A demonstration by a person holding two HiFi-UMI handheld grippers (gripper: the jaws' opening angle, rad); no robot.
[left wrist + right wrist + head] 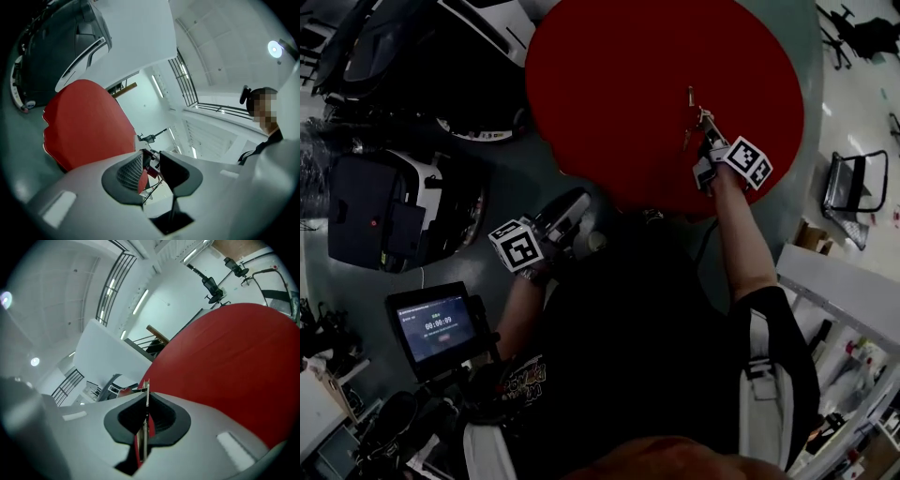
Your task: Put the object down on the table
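Note:
A round red table [619,84] fills the top middle of the head view. My right gripper [705,122] is over the table's near right part, shut on a thin metal object with a red part [690,101] that sticks out past the fingertips. In the right gripper view [146,411] the flat object [146,392] stands edge-on between the closed pads, with the table [234,362] right behind it. My left gripper [579,200] is held near my body, off the table's near edge. Its jaws [151,168] stand apart with nothing in them, and the table [84,122] lies to its left.
A dark vehicle [384,47] and a black-and-white machine [403,211] stand left of the table. A small screen [436,326] sits low on the left. A folded black frame [853,183] stands at the right. Another person [267,136] is in the left gripper view.

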